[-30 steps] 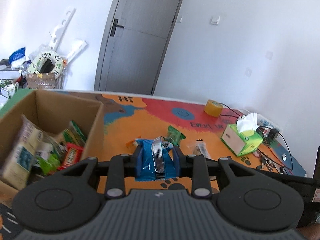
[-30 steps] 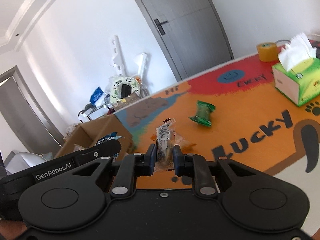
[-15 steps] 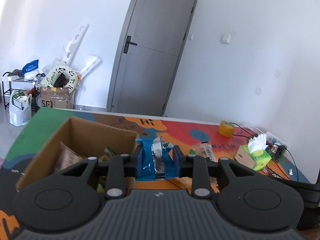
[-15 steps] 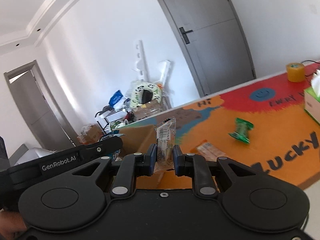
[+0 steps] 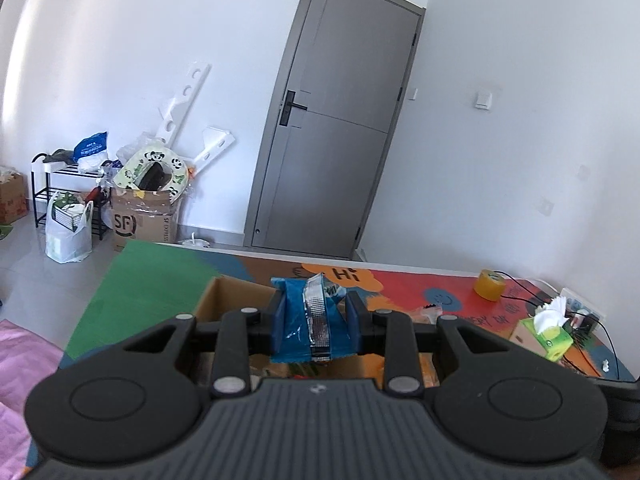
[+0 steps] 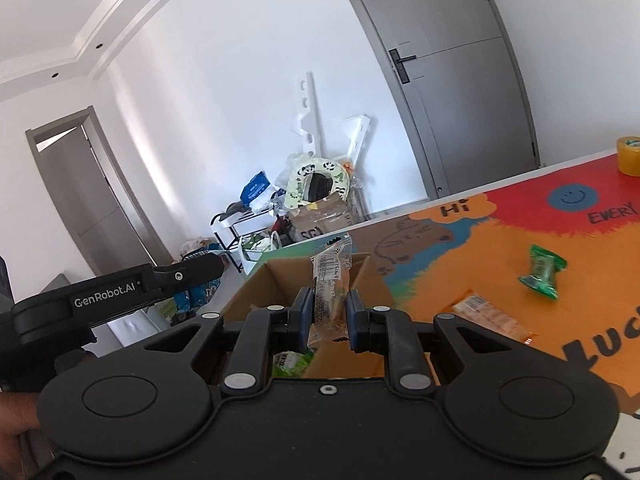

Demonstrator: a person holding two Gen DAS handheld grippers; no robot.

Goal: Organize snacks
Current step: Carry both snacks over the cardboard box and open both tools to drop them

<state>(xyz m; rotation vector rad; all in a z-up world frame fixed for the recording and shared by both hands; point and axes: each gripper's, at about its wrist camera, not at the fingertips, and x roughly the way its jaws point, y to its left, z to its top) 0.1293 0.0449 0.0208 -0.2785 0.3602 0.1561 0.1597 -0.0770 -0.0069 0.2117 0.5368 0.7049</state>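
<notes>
Hovering over the cardboard box (image 5: 224, 300), the left hand-held gripper (image 5: 316, 322) has its jaws clamped narrow on a blue snack packet (image 5: 294, 328), the silver crimped seam standing up between the pads. The packet hangs above the box's open top, and the box sits on the counter (image 5: 152, 276) near its left edge, on the green part of the printed mat.

Over on the right wrist view, the right hand-held gripper (image 6: 327, 316) is pinched tight on a clear-wrapped snack (image 6: 330, 276), barcode label showing, the wrapper sticking up above the blue pads. It too sits right over the box (image 6: 288, 276), whose far wall and inner flap show just beyond the fingers; something green lies inside, low in the box.

The left tool also shows at the left of that view, its black body reading GenRobot.AI, with a bit of the person's hand (image 6: 16, 420) at the bottom left corner.

Still out on the counter: a green twisted wrapper (image 6: 542, 272) on the orange area, well apart from the box, and an orange packet (image 6: 488, 316) nearer the front edge. A yellow tape roll (image 5: 489, 284) stands toward the far edge, and a green tissue box (image 5: 546, 334) sits by the right edge beside some cables.
</notes>
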